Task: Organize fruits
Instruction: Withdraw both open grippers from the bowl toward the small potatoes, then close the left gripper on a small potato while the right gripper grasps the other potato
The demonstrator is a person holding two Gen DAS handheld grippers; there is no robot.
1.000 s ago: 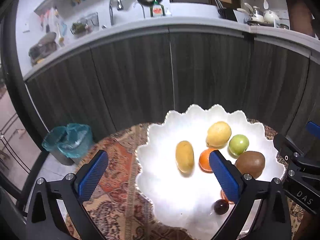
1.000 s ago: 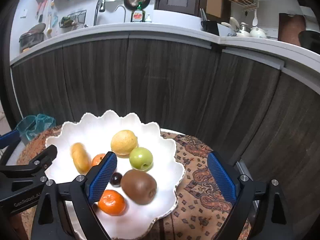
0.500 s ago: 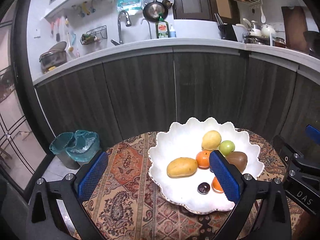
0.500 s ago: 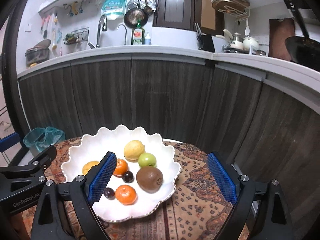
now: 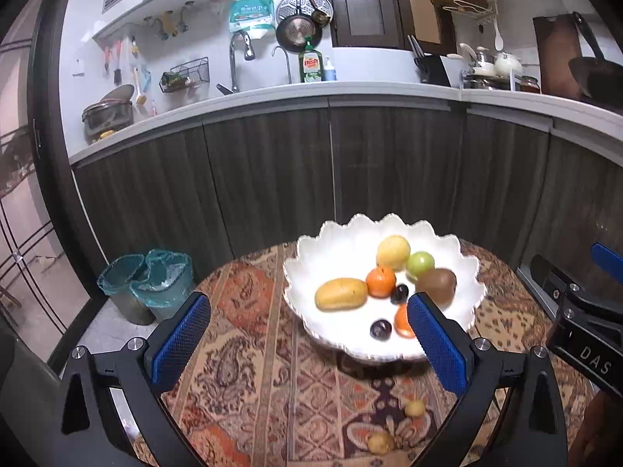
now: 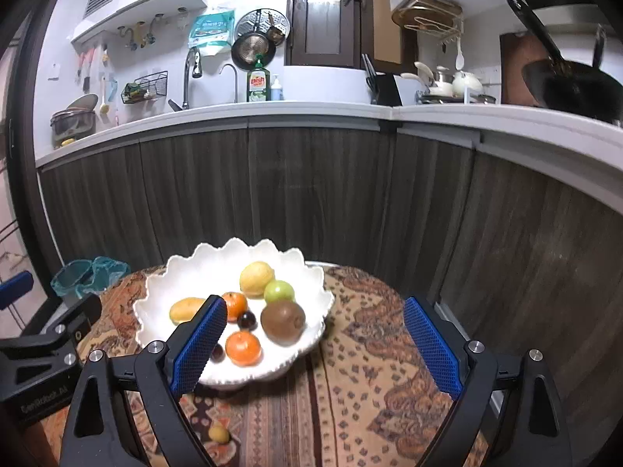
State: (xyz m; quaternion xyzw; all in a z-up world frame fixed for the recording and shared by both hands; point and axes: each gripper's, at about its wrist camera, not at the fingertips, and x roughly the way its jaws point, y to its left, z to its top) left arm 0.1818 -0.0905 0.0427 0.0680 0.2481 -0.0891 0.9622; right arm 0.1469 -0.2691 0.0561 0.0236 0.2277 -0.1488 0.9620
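Both claws (image 5: 307, 344) (image 6: 315, 344) gape empty; the mango (image 5: 340, 294) lies lengthwise across the bowl (image 5: 465, 268).

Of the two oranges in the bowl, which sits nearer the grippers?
The orange at the front of the bowl, beside the kiwi; the other orange lies further back, beside the mango.

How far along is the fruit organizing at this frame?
Done: eight fruits sit in the white bowl, including the kiwi. In hand: nothing; left gripper and right gripper are open. Left: two small yellow fruits lie on the tablecloth.
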